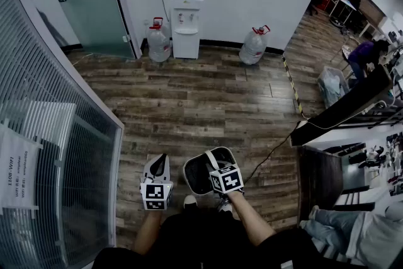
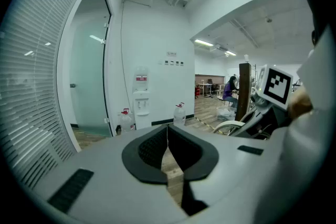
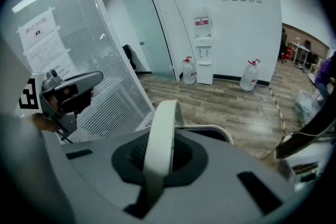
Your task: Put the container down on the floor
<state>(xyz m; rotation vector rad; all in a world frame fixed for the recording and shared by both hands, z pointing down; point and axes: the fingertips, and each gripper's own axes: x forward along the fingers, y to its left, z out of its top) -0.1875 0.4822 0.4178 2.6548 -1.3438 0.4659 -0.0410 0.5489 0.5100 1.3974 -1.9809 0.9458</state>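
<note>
The container [image 1: 196, 178] is a white-rimmed bin with a dark inside, hanging just above the wooden floor in front of my feet. Its white strap handle [image 3: 159, 136] runs between the jaws of my right gripper [image 3: 160, 153], which is shut on it and points steeply down; the rim [image 3: 212, 128] shows just beyond. In the head view the right gripper [image 1: 212, 165] sits over the bin's near side. My left gripper [image 1: 158, 165] hovers left of the bin, apart from it. Its jaws [image 2: 167, 145] are shut with nothing between them.
A blind-covered glass wall [image 1: 56, 154] runs close along the left. Against the far wall stand a water dispenser [image 1: 187, 16] and two water jugs [image 1: 158, 42] [image 1: 254, 45]. A cable [image 1: 277, 145] crosses the floor to the right, near a dark desk [image 1: 346, 104].
</note>
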